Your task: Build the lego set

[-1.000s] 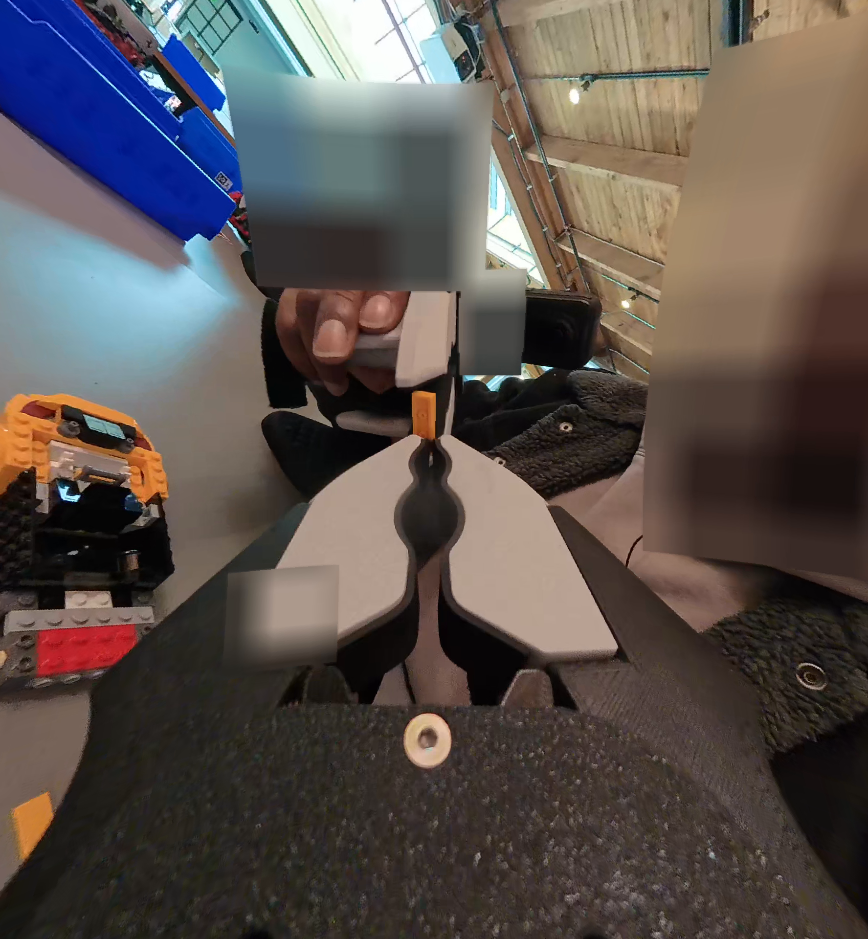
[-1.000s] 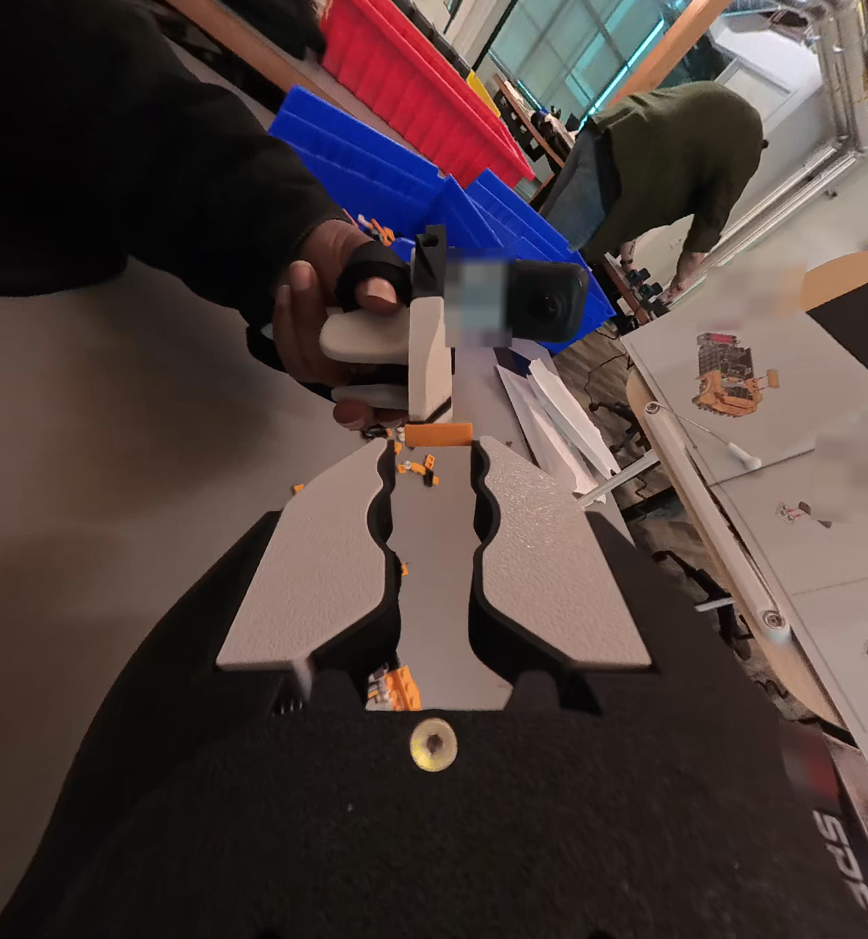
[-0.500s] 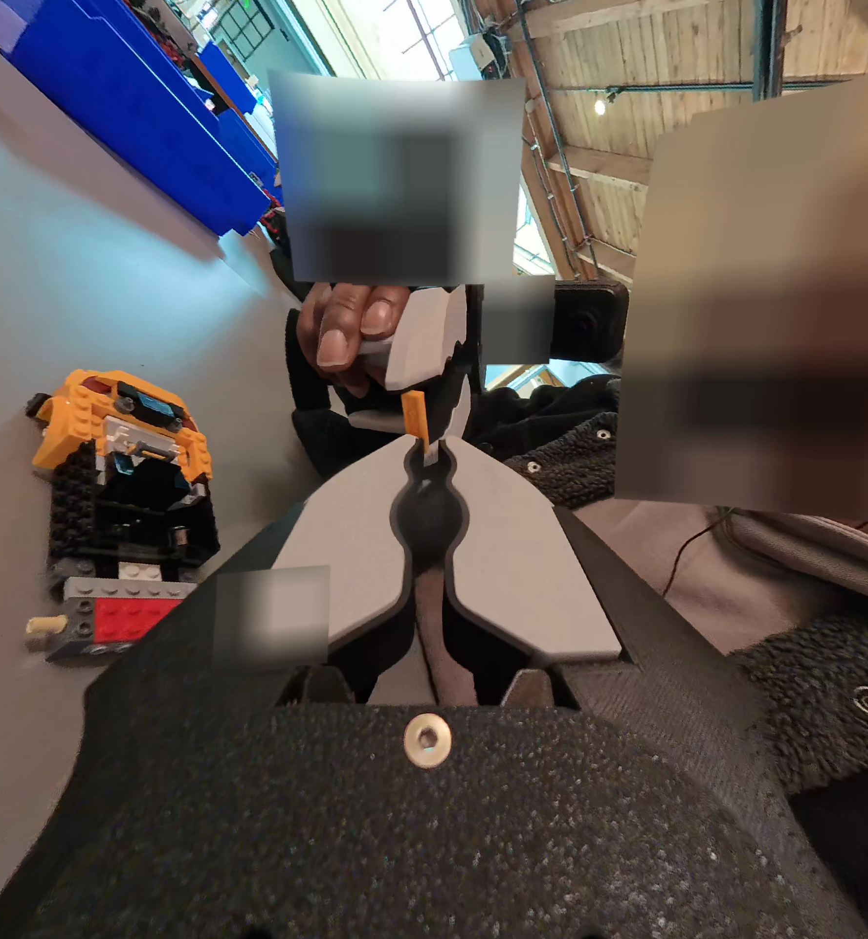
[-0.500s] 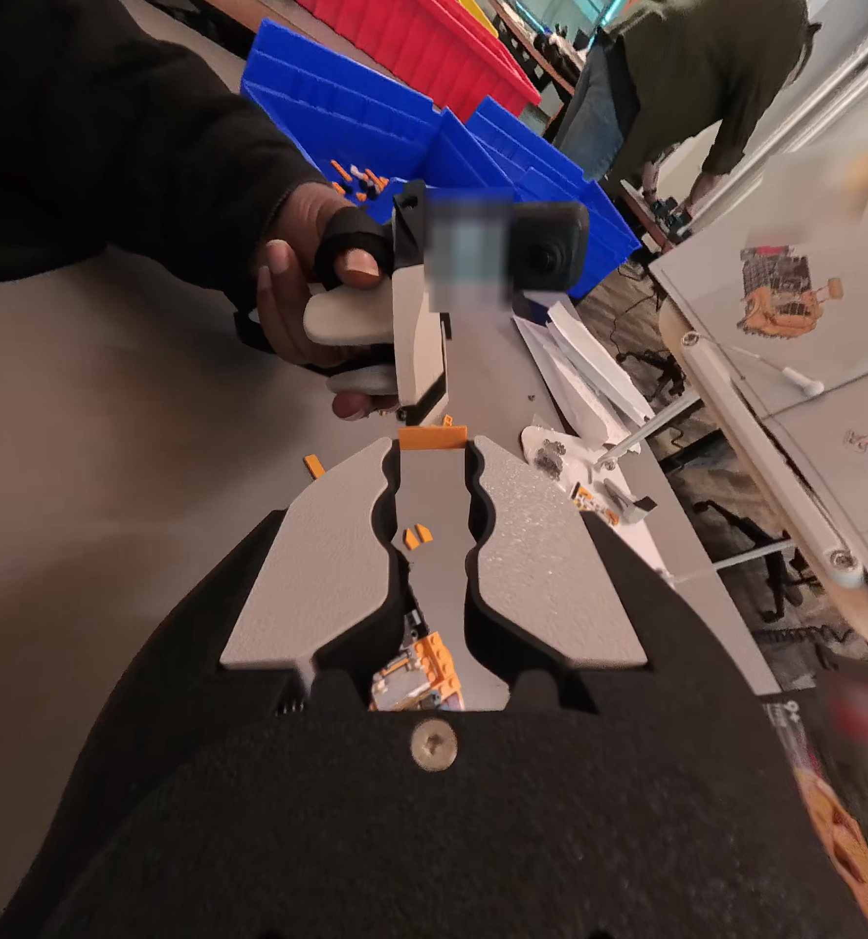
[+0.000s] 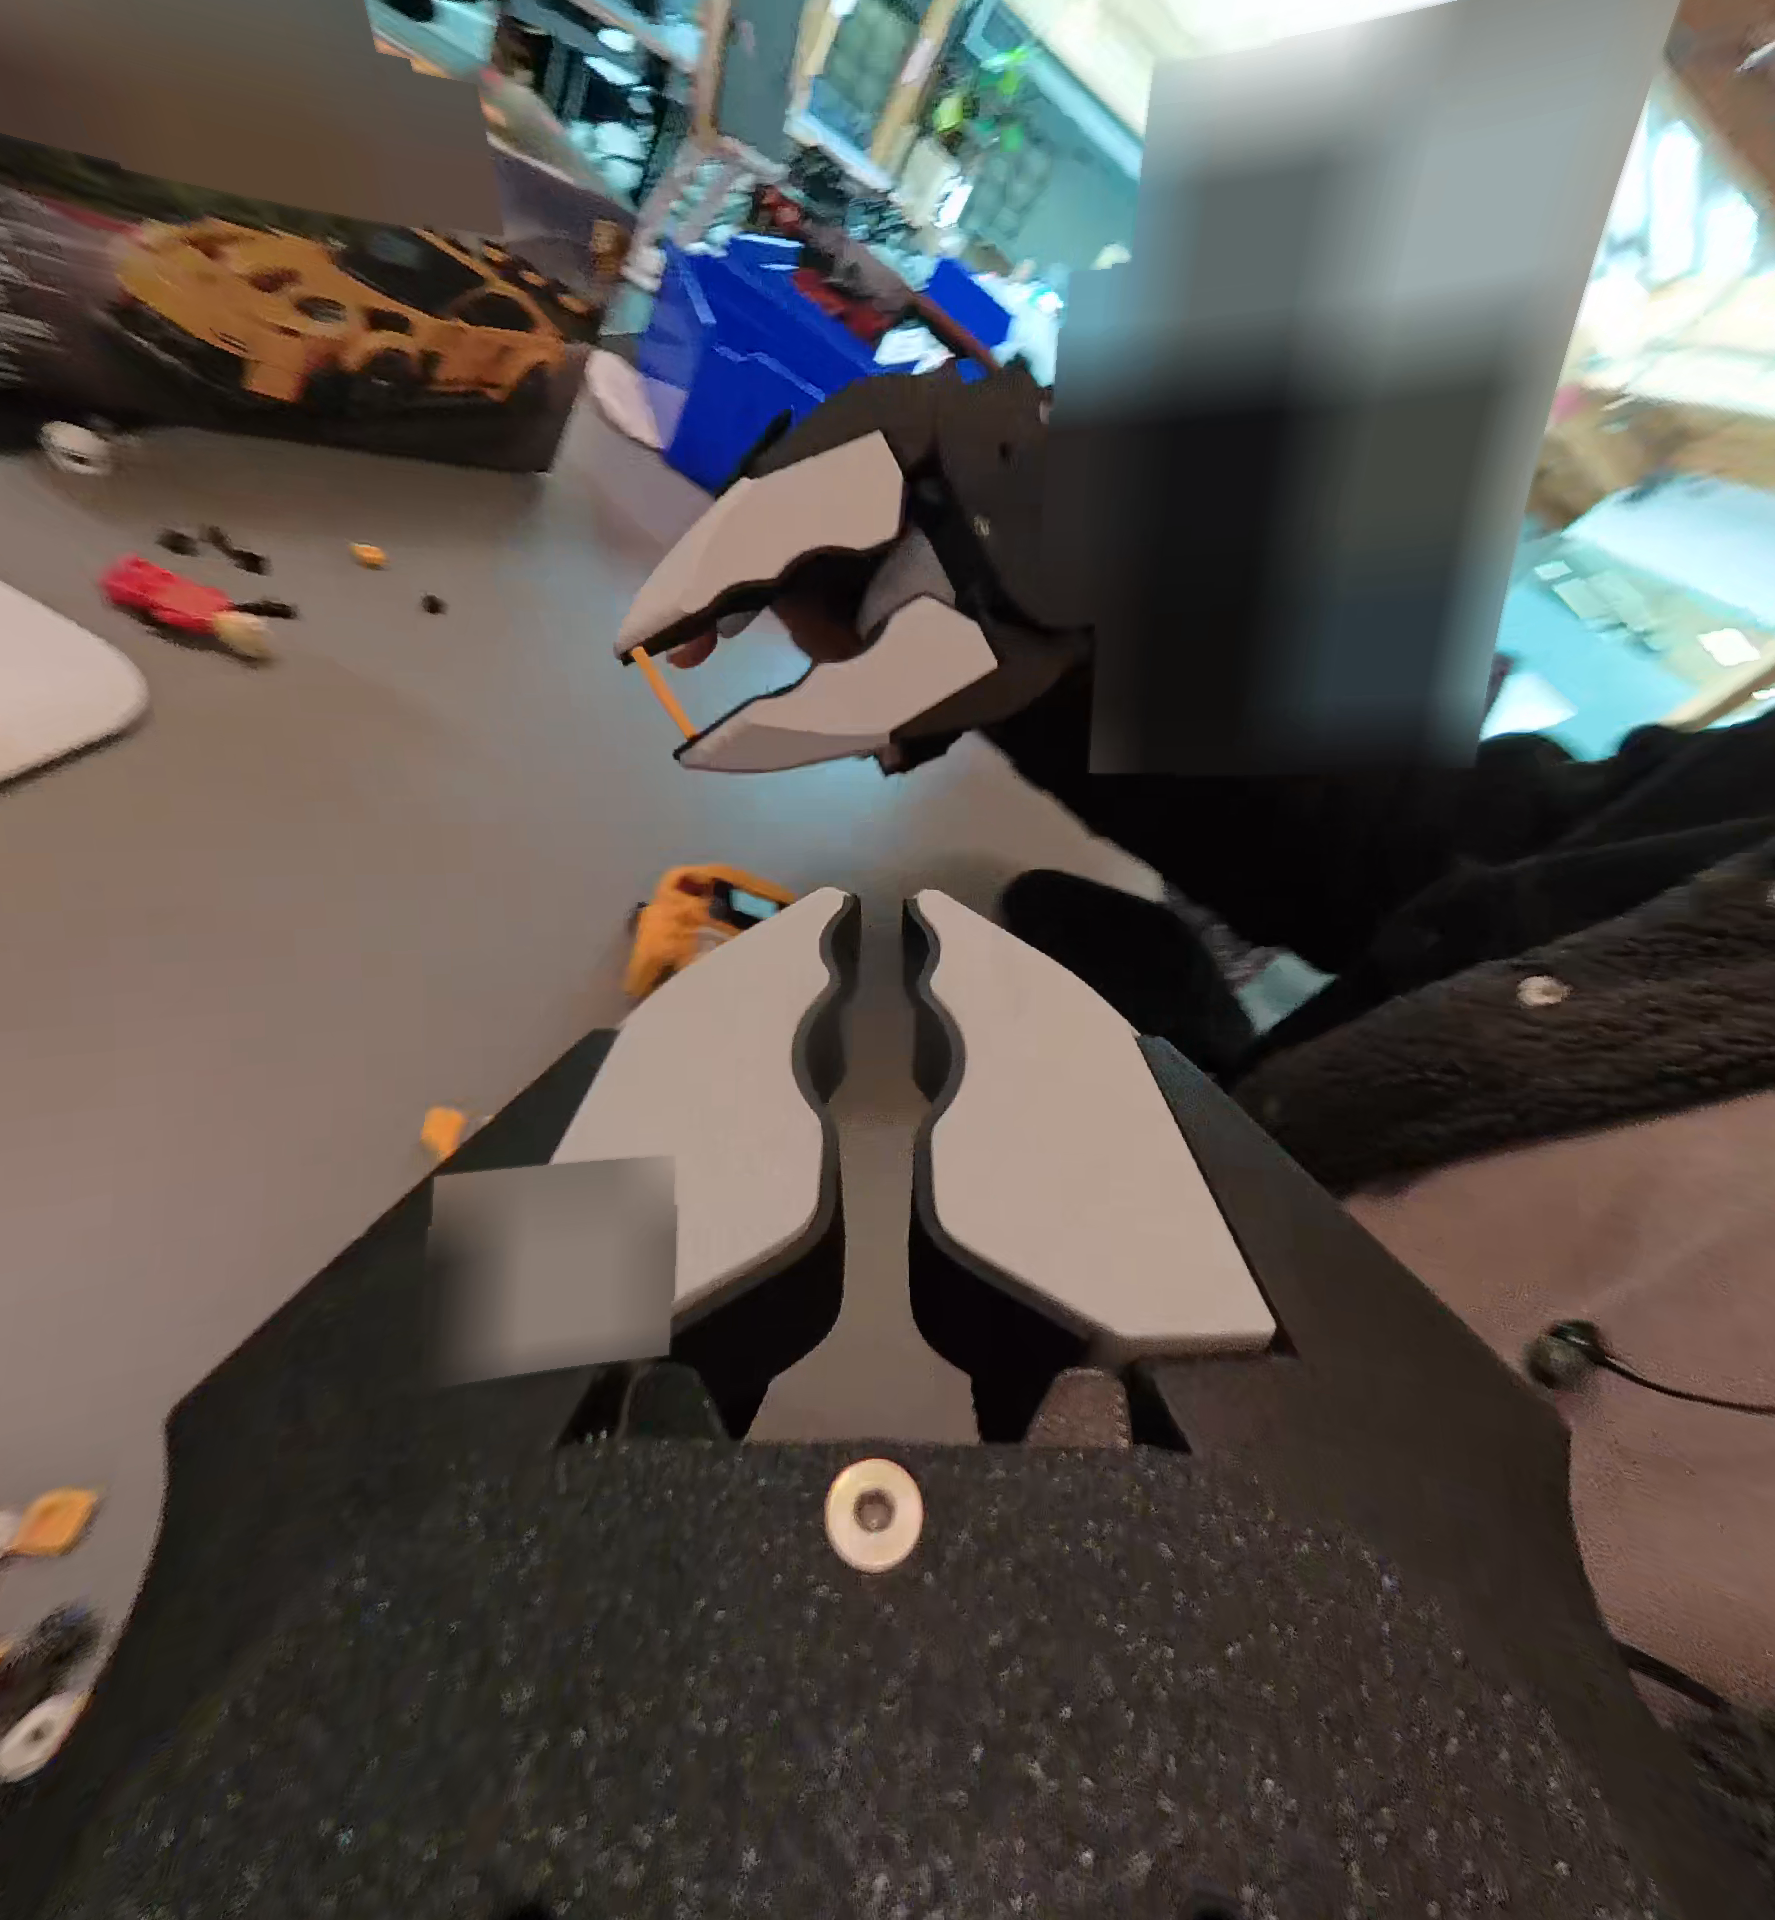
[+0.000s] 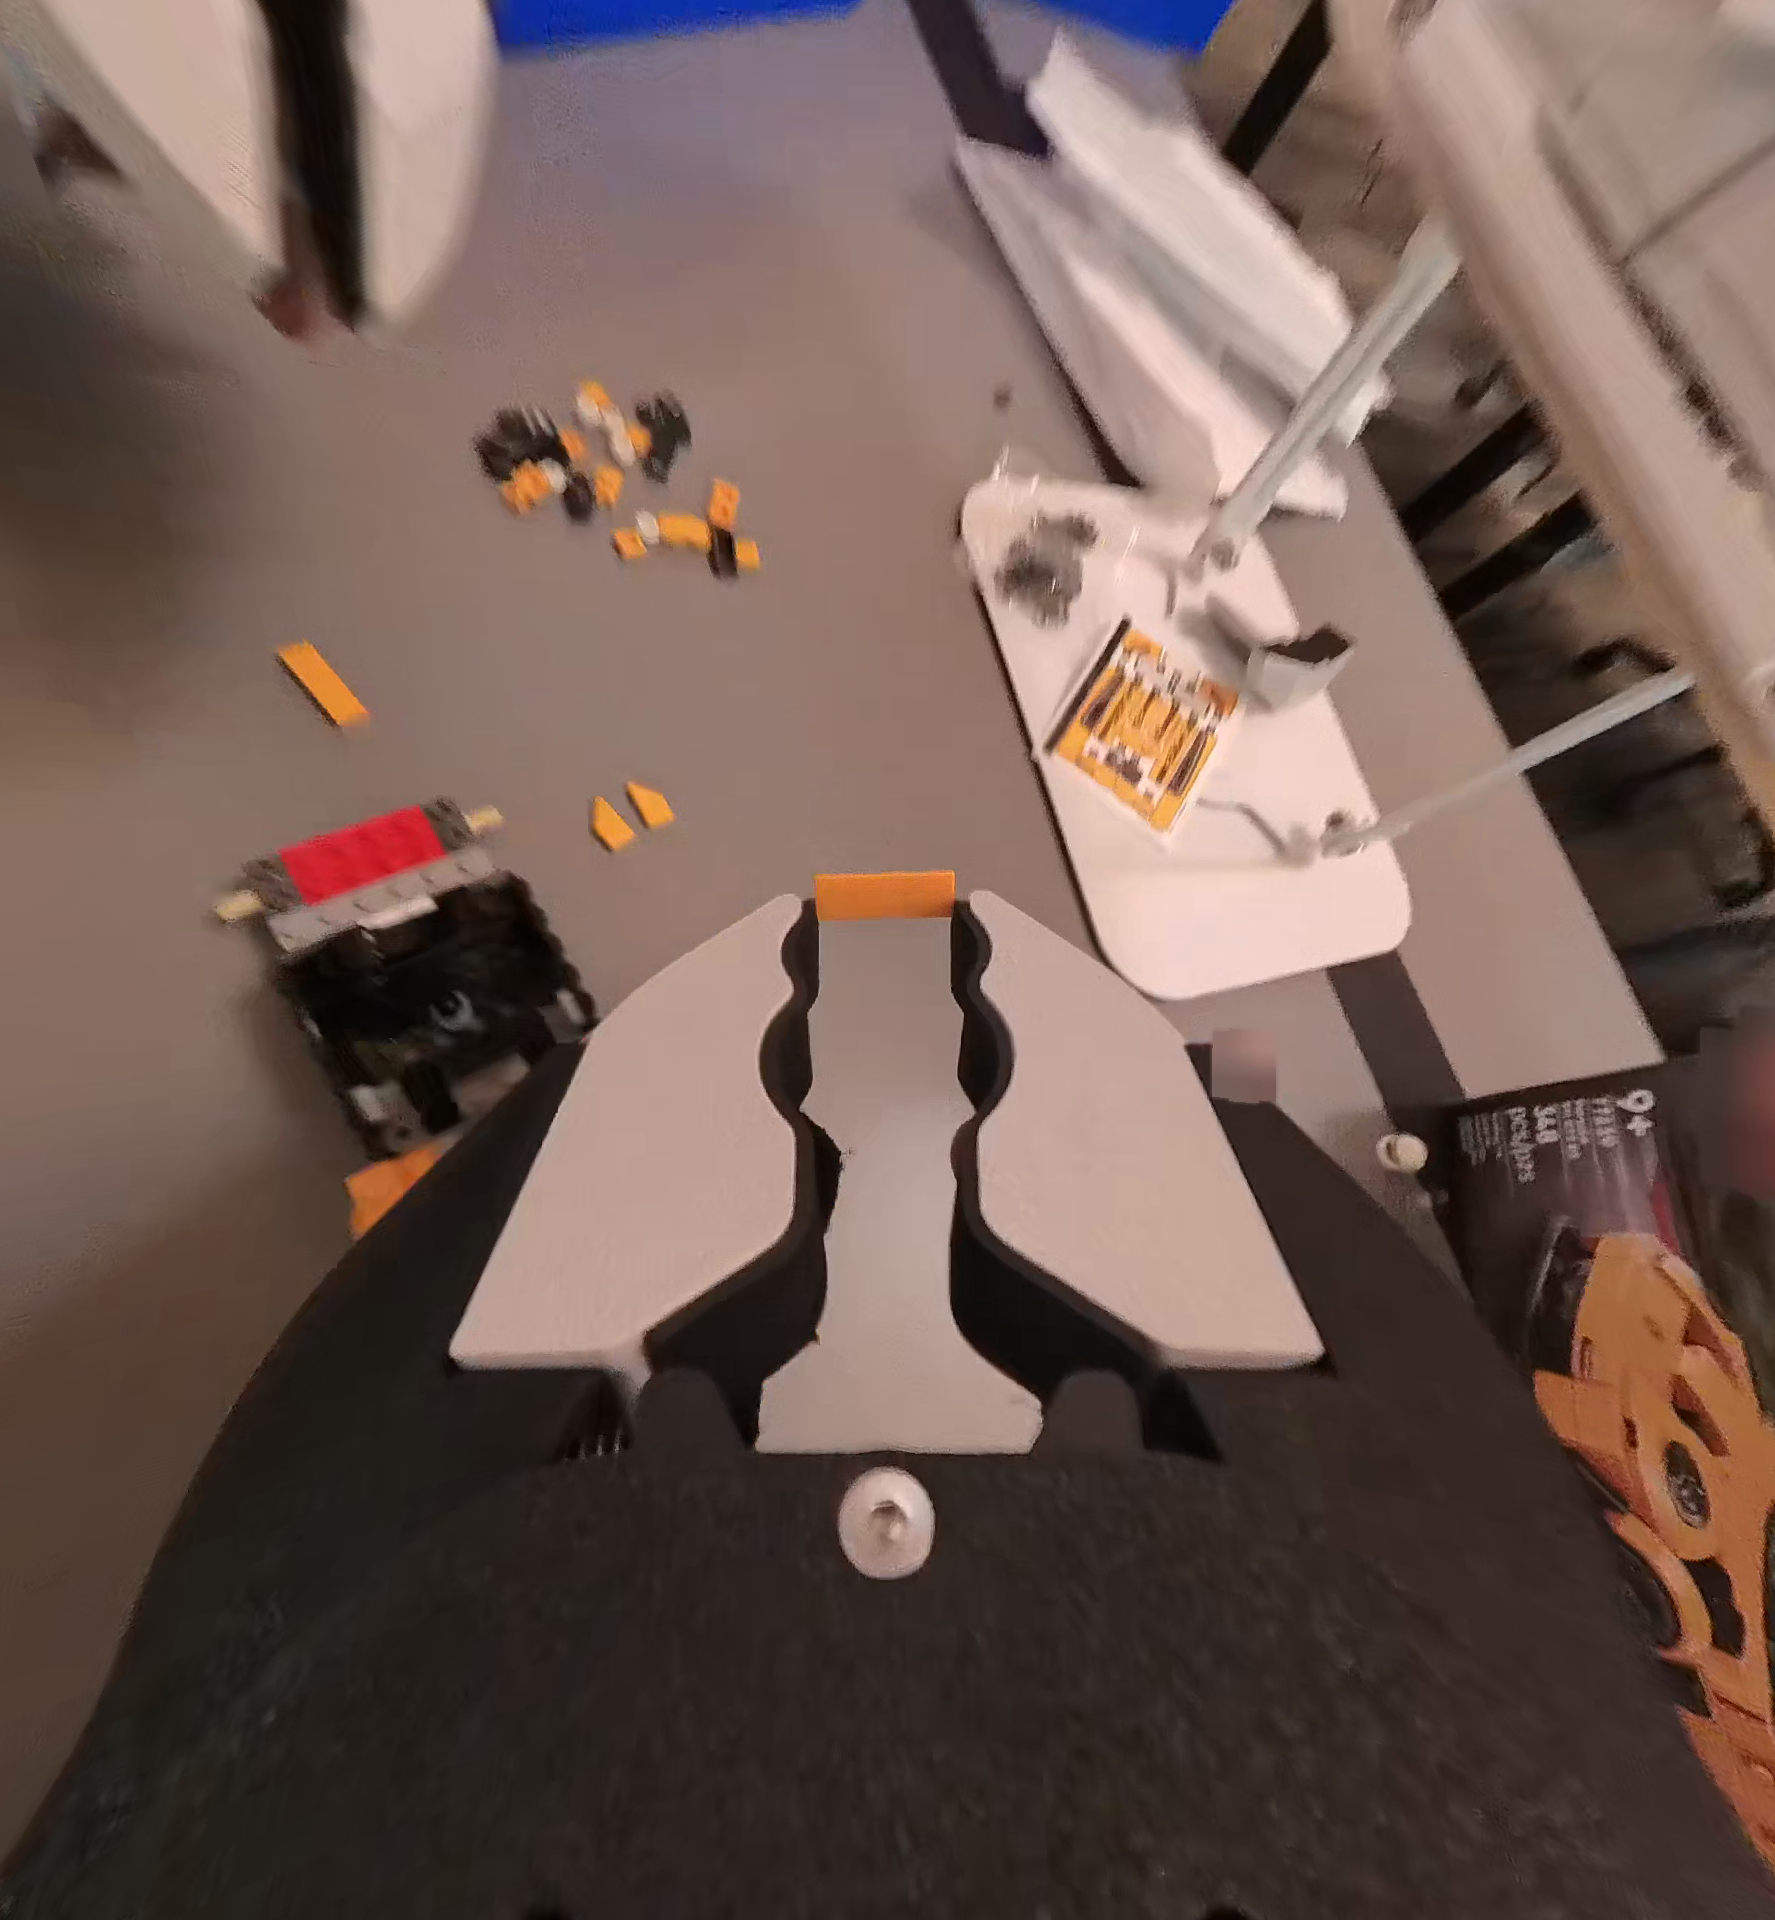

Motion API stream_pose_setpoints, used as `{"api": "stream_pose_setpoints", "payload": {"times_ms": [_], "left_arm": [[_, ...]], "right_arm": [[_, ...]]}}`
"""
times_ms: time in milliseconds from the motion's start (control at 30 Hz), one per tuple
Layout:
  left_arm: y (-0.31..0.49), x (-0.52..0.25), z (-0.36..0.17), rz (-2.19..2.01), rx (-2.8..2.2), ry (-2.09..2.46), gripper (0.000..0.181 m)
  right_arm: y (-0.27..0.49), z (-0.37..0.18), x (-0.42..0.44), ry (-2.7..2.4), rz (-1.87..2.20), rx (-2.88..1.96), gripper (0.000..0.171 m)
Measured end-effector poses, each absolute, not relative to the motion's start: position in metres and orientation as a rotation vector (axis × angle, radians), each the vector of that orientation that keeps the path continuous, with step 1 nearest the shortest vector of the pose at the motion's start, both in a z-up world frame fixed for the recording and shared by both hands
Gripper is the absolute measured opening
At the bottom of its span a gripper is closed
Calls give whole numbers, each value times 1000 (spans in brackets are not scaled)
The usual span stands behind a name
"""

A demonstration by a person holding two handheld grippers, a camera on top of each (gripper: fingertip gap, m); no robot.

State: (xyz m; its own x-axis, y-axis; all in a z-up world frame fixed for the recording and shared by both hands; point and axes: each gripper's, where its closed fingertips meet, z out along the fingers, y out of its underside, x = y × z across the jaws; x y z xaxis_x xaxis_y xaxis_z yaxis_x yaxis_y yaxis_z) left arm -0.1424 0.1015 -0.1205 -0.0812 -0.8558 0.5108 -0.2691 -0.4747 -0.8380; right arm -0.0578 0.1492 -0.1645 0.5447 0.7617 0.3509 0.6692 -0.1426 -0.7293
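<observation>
Left wrist view first: we see our left hand-held gripper (image 5: 878, 914) with its fingers slightly apart and nothing between them. Ahead of it, our right hand-held gripper (image 5: 659, 707) pinches a thin orange plate (image 5: 663, 694). The half-built car (image 5: 701, 920) lies on the desk (image 5: 239, 935) just left of our fingertips.

Right wrist view next: our right hand-held gripper (image 6: 883, 899) is clamped on the orange plate (image 6: 883, 894). The car chassis (image 6: 415, 956) sits to its left, loose pieces (image 6: 613, 478) farther ahead. We judge the build roughly midway, much bodywork left.
</observation>
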Motion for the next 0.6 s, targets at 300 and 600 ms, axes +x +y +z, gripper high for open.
{"api": "stream_pose_setpoints", "payload": {"times_ms": [300, 600], "left_arm": [[125, -177, -177, -848, -1801, 1358, 11], [128, -194, -224, -769, -1854, 1467, 11]], "right_arm": [[168, -232, -48, -1469, 135, -2202, 25], [155, -261, -63, -1859, 124, -2215, 25]]}}
